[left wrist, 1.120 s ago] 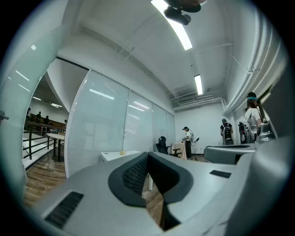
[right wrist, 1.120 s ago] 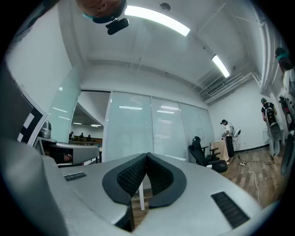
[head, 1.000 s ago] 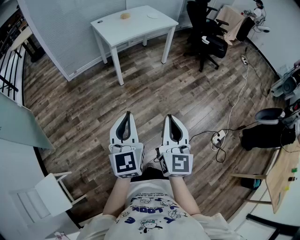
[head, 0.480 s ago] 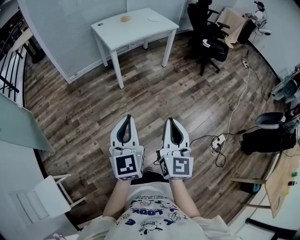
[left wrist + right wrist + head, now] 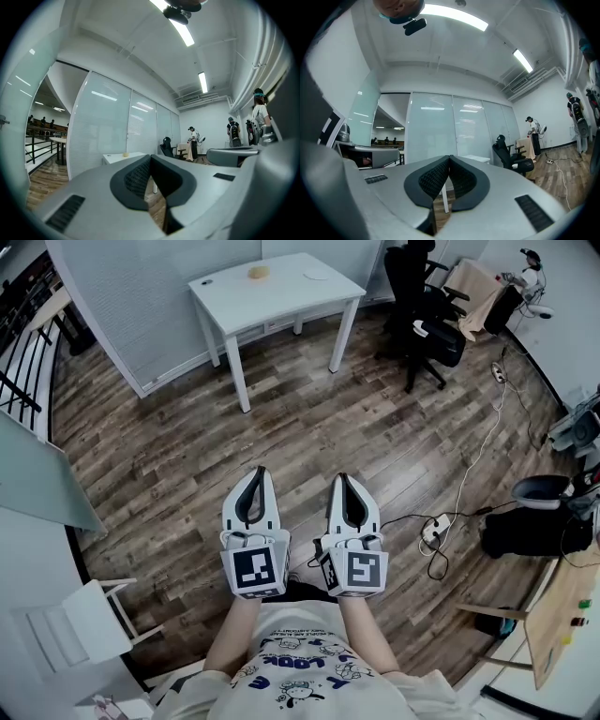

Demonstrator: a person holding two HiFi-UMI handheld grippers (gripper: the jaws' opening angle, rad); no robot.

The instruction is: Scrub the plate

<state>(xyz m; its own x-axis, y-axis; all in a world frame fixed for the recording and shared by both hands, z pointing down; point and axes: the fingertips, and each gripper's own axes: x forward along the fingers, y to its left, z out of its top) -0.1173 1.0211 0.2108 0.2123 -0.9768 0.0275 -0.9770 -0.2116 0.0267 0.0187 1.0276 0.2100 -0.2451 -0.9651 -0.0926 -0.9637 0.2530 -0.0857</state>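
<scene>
While left gripper (image 5: pixel 258 472) and right gripper (image 5: pixel 340 475) hover, both jaws clenched, empty; one table (image 5: pixel 281 292), one black chair (image 5: pixel 427 313).

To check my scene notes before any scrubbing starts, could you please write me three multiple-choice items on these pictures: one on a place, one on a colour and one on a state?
1. Where does the white table stand?
A. Against the white chair.
B. Beside the glass wall.
C. Behind the black bag.

2. What colour is the office chair?
A. Black.
B. Red.
C. White.

3. How do the jaws of the left gripper and the right gripper stand?
A. Both wide open.
B. Both shut on a plate.
C. Both shut, with nothing between them.

Answers:
1. B: the head view shows the table next to the wall.
2. A: its seat and back are black.
3. C: each gripper view shows the jaws meeting tip to tip with nothing between them.
</scene>
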